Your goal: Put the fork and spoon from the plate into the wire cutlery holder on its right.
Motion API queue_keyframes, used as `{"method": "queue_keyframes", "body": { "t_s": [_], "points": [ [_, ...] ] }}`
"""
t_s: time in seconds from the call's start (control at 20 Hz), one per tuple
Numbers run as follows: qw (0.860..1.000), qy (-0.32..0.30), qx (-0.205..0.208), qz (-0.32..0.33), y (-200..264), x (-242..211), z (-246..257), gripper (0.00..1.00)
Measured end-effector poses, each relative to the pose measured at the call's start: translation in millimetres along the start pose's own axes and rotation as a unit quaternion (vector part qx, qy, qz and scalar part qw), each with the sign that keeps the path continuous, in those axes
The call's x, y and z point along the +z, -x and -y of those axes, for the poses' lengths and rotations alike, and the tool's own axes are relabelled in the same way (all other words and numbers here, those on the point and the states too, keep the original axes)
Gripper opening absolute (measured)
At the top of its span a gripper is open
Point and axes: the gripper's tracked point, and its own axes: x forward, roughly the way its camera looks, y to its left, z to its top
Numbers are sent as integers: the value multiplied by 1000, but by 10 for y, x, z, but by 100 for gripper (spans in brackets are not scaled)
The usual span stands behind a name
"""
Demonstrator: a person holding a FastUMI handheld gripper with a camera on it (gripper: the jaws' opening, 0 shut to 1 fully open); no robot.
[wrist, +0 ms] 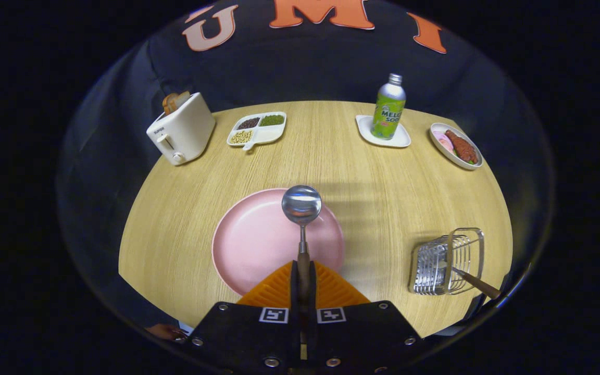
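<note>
My gripper is shut on the brown handle of a spoon, both fingers pressing on it. The spoon's shiny bowl points straight ahead and hangs above the pink plate, which lies just beyond the fingers and has nothing else on it. The wire cutlery holder stands to the right of the plate near the table's front edge. A brown-handled utensil leans out of the holder toward me; its head is hidden inside the wires.
A white toaster with bread stands at the back left, beside a divided dish of beans. A green bottle on a white coaster and an oval dish of meat sit at the back right of the round wooden table.
</note>
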Motion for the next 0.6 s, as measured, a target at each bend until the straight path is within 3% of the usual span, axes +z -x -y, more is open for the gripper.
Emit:
{"method": "queue_keyframes", "body": {
  "t_s": [0.3, 0.6],
  "points": [
    [997, -53, -40, 41, 503, 175, 662, 5],
    [994, -77, -76, 16, 756, 45, 1300, 6]
  ]
}}
